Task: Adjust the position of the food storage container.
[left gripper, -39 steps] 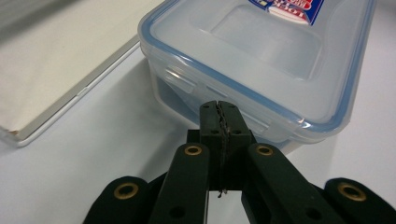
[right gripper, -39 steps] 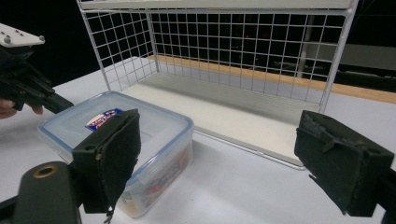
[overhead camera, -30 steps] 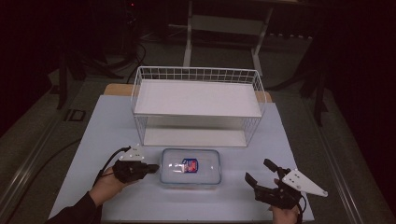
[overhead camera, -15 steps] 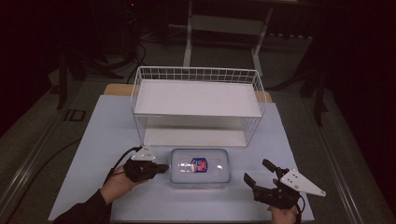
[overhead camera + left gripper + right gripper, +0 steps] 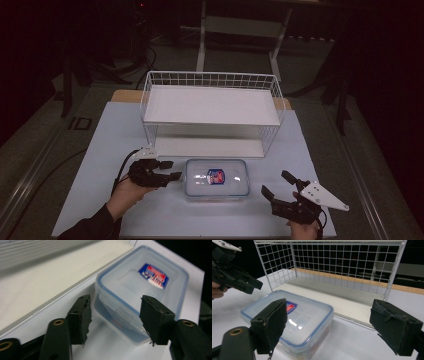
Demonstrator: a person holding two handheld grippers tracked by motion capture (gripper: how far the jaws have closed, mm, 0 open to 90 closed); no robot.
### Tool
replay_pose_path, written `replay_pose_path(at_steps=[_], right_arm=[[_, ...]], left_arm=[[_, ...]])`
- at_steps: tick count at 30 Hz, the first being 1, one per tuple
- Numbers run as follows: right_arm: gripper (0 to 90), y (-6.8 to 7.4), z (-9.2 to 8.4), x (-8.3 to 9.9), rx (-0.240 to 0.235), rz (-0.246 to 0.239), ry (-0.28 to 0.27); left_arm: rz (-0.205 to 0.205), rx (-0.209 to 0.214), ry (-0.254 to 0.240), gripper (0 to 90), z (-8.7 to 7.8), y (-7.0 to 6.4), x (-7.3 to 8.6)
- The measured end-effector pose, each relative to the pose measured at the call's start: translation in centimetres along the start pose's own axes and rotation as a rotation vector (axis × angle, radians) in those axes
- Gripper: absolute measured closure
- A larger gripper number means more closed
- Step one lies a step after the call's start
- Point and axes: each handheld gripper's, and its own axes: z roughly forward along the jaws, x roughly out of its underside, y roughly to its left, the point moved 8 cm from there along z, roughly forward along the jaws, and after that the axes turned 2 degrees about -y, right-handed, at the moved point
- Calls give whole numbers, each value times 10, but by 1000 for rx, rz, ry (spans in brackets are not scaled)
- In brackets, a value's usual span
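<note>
High view showed a clear plastic food container (image 5: 216, 178) with a blue-rimmed lid on the white table (image 5: 100, 150), lying between the two grippers and in front of a white wire rack (image 5: 212, 105). The left gripper (image 5: 170, 170) had just been opening its jaws; its fingers (image 5: 80, 315) stood spread, just beside the short end of the container, with a corner of it between them but not pressed. The right gripper (image 5: 280, 187) held its fingers (image 5: 272, 322) wide apart, near the container's other end, touching nothing.
</note>
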Motion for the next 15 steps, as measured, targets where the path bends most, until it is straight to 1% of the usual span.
replay_pose_path(at_steps=[1, 3, 4, 5, 6, 7, 8, 10, 11, 13, 15], right_arm=[[140, 0, 0, 0, 0, 1, -1], [134, -1, 0, 0, -4, 1, -1], [131, 0, 1, 1, -8, 6, 6], [130, 0, 2, 2, -13, 5, 11], [128, 0, 3, 3, -13, 3, 16], [128, 0, 3, 3, -13, 3, 16], [117, 1, 5, 4, -16, 1, 18], [115, 1, 6, 4, -12, -3, 20], [115, 1, 6, 4, -12, -3, 20], [111, 3, 8, 4, -15, -8, 23], [111, 4, 10, 5, -12, -18, 30]], left_arm=[[-9, 25, -5, 397, 0, -2, 0], [-25, 46, -13, 358, 0, -7, 0], [-31, 71, -17, 320, 0, -10, 1], [-46, 93, -10, 261, 1, -12, 2], [-63, 104, -8, 223, 2, -13, 2], [-63, 104, -8, 187, 2, -13, 2], [-78, 131, -3, 104, 3, -15, 3], [-96, 150, 23, 1, 7, -16, 5], [-102, 152, 33, 1, 8, -16, 5], [-110, 139, 34, 1, 11, -15, 6], [-125, 113, 29, 1, 13, -11, 5]])
